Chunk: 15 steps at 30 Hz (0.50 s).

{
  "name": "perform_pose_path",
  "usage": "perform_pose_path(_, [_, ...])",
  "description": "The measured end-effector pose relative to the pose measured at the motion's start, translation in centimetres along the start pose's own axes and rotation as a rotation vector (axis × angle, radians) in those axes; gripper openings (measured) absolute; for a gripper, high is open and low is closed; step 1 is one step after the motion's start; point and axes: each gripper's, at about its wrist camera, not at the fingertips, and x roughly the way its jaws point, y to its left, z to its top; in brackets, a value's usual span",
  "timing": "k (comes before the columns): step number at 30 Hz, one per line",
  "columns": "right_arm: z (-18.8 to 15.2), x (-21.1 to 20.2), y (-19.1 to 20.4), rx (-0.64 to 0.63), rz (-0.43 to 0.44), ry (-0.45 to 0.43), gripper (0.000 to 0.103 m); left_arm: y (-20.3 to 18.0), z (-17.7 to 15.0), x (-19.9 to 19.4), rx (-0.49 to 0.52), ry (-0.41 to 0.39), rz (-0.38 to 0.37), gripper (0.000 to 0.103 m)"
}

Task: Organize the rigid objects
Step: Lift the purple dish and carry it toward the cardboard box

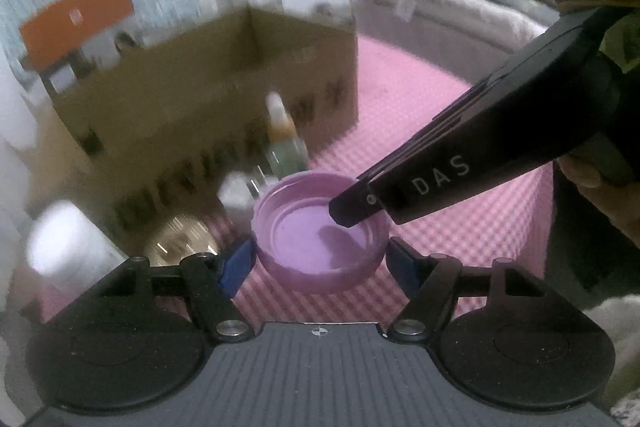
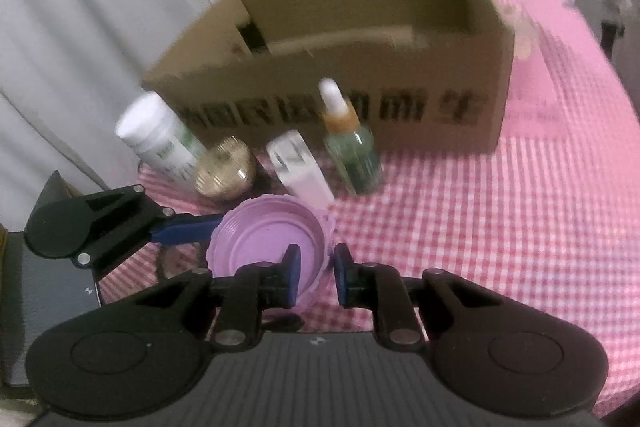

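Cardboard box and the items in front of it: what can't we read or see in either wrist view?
- Brown cardboard box: black print on its front is motion-blurred in both views; its floor is hidden by its own front wall.
- Round purple plastic lid: far rim covered by the right tool in the left wrist view.
- White plastic bottle: label too blurred to read.
- Gold round jar: just a blurred gold patch in the left wrist view.

Dim, soft light; background motion-blurred (fisheye-warped edges).
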Motion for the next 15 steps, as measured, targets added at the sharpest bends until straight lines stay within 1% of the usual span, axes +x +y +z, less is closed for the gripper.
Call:
perform_pose_path(4, [2.5, -2.9, 1.8, -0.078, 0.005, -0.084, 0.019, 1.0, 2.5, -2.5, 0.017, -0.074, 0.068, 0.072])
perform_pose_path(7, [5.4, -4.5, 2.9, -0.147, 0.015, -0.14, 0.019, 2.3, 5.0, -3.8, 0.029, -0.119, 0.12, 0.072])
perform_pose_path(8, [6.5, -4.8, 3.1, -0.165, 0.017, -0.153, 0.019, 2.8, 5.8, -3.9, 0.032, -0.121, 0.133, 0.072])
perform_pose_path(10, [8.7, -5.1, 3.3, -0.194, 0.033, -0.168, 0.019, 4.3, 7.6, -3.6, 0.029, -0.11, 0.151, 0.072])
perform_pose_path(12, [11.5, -4.6, 3.1, -0.214, 0.04, -0.162, 0.019, 6.0, 9.3, -2.8, 0.015, -0.093, 0.143, 0.072])
perform_pose_path(15, [15.1, -2.4, 2.4, -0.208, 0.06, -0.119, 0.019, 9.1, 11.5, -0.2, -0.018, -0.018, 0.114, 0.072])
